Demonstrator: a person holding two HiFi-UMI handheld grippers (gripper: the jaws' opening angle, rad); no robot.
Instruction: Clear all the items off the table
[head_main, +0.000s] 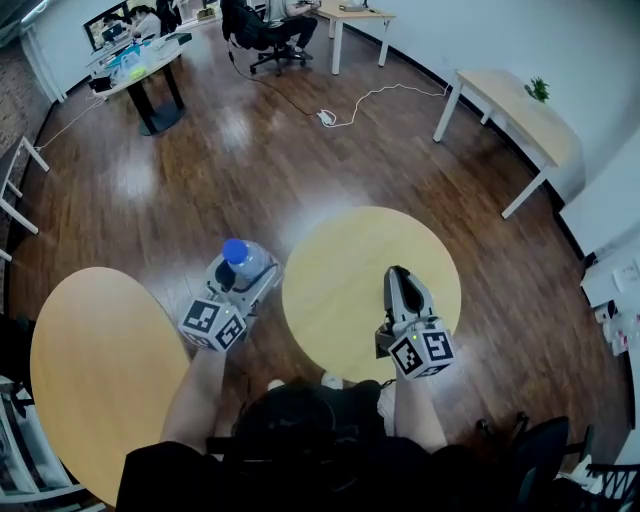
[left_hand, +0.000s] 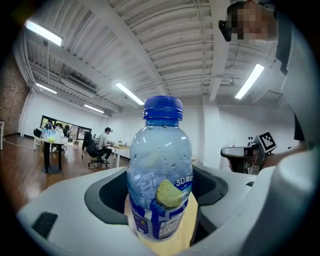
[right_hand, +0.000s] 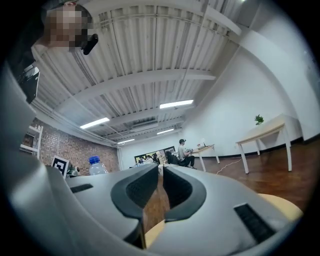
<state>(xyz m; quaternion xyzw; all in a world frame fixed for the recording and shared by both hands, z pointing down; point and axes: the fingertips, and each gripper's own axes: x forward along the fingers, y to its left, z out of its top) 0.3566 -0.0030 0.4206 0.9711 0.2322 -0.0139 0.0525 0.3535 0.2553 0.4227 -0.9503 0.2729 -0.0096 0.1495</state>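
A clear plastic bottle (head_main: 244, 262) with a blue cap and a blue label stands between the jaws of my left gripper (head_main: 243, 278), which is shut on its body. In the left gripper view the bottle (left_hand: 160, 170) fills the middle and rises upright out of the left gripper (left_hand: 159, 210). It hangs over the floor just left of the small round wooden table (head_main: 340, 250). My right gripper (head_main: 398, 290) sits above that table's right half. Its jaws are together with nothing between them, as the right gripper view shows (right_hand: 161, 175). The bottle (right_hand: 96, 166) also appears far left there.
A second round wooden table (head_main: 90, 360) lies at the lower left. A long desk (head_main: 515, 110) with a small plant stands by the right wall. Far back are a dark round table (head_main: 140, 65), an office chair with a seated person (head_main: 265, 30), and a cable on the floor (head_main: 360, 100).
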